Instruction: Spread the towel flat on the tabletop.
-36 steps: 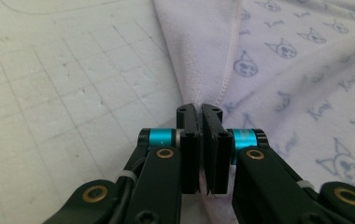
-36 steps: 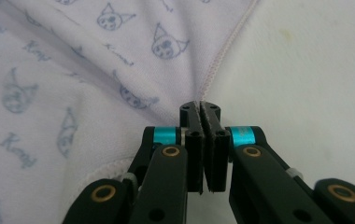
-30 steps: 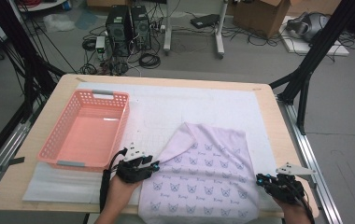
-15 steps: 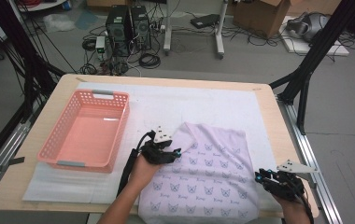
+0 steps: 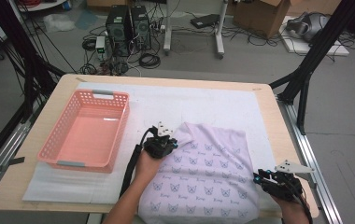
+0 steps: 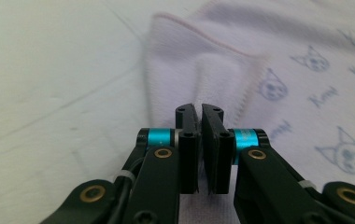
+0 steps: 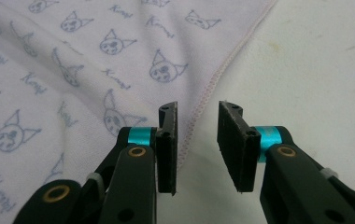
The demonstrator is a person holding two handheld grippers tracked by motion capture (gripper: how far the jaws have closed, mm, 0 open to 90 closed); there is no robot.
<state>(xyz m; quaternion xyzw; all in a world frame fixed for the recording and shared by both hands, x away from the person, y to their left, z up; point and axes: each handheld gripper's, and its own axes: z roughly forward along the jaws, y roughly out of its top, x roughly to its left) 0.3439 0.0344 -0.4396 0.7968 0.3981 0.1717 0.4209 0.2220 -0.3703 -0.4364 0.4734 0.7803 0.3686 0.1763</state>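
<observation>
A lavender cloth [image 5: 208, 168] printed with cat faces lies on the near right part of the table. My left gripper [image 5: 165, 141] sits at the cloth's far left corner. Its jaws are shut on a raised fold of the cloth [image 6: 203, 70], seen close up in the left gripper view [image 6: 200, 109]. My right gripper [image 5: 263, 179] rests low at the cloth's near right edge. In the right gripper view [image 7: 198, 109] it is open, its jaws straddling the stitched hem of the cloth [image 7: 73, 56], nothing pinched.
A pink plastic basket [image 5: 49, 151] stands empty at the left on a white mat [image 5: 203, 105] that covers most of the wooden table [image 5: 269, 100]. Beyond the table are black frame legs, computers and cables on the floor.
My left gripper has moved away from the person and to the right, carrying the cloth's left edge inward. The right gripper has barely shifted.
</observation>
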